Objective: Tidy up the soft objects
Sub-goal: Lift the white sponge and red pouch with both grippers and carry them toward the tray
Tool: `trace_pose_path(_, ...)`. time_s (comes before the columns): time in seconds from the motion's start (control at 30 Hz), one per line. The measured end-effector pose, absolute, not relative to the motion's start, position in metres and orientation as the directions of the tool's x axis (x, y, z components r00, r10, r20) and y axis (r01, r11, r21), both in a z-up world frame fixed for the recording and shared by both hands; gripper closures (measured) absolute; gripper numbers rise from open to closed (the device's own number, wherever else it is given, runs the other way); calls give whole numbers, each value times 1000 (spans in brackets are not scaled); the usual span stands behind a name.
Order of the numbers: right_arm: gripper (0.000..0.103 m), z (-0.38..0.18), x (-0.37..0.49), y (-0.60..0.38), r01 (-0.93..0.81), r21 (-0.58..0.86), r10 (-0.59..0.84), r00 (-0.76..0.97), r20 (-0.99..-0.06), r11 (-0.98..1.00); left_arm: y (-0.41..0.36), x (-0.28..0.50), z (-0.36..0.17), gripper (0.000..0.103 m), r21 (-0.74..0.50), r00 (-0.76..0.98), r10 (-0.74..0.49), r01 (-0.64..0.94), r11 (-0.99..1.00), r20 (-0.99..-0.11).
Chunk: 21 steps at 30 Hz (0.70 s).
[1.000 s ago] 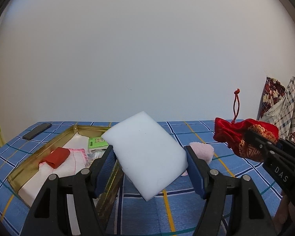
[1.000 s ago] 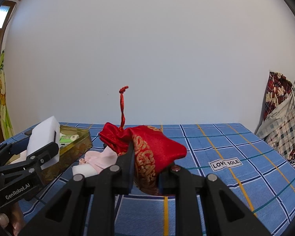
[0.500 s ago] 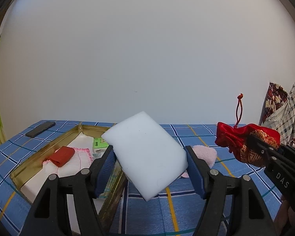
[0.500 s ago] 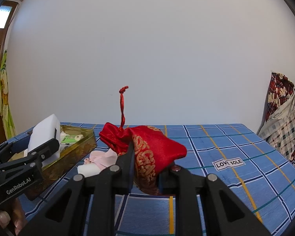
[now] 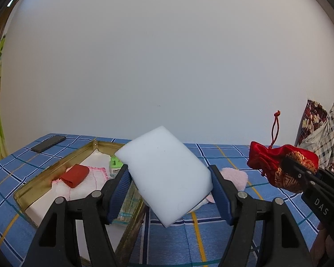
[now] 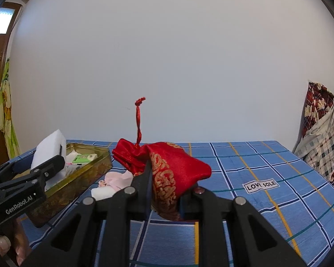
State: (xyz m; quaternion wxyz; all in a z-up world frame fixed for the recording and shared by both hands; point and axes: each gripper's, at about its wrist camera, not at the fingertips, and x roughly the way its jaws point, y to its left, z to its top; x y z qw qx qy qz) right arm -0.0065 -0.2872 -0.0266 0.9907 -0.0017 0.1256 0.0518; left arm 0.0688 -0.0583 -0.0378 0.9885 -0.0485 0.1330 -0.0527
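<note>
My left gripper (image 5: 170, 191) is shut on a white foam sponge (image 5: 164, 173) and holds it tilted above the right rim of a gold tin tray (image 5: 55, 166). The tray holds a red roll (image 5: 75, 175), a white cloth with pink trim (image 5: 89, 180) and a green packet (image 5: 115, 163). My right gripper (image 6: 167, 191) is shut on a red and gold drawstring pouch (image 6: 171, 169), held above the bed; the pouch also shows in the left wrist view (image 5: 278, 164). The left gripper with the sponge shows in the right wrist view (image 6: 49, 149).
A pink fluffy cloth (image 5: 233, 176) lies on the blue checked bedspread (image 6: 267, 200) beside the tray. A dark phone (image 5: 47, 143) lies at the far left. Checked and floral clothes (image 6: 322, 138) hang at the right. A white wall stands behind the bed.
The left gripper has risen a little with the sponge, so the tray sits lower in view. The right gripper has barely moved with the pouch.
</note>
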Motion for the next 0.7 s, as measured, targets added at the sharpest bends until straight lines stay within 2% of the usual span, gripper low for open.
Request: trace_pose_path(0.7,85,-31,-5,-256,-167,-7,160,955,-248,986,-34,57,-34,32,-168,968,-111,74,983,-223)
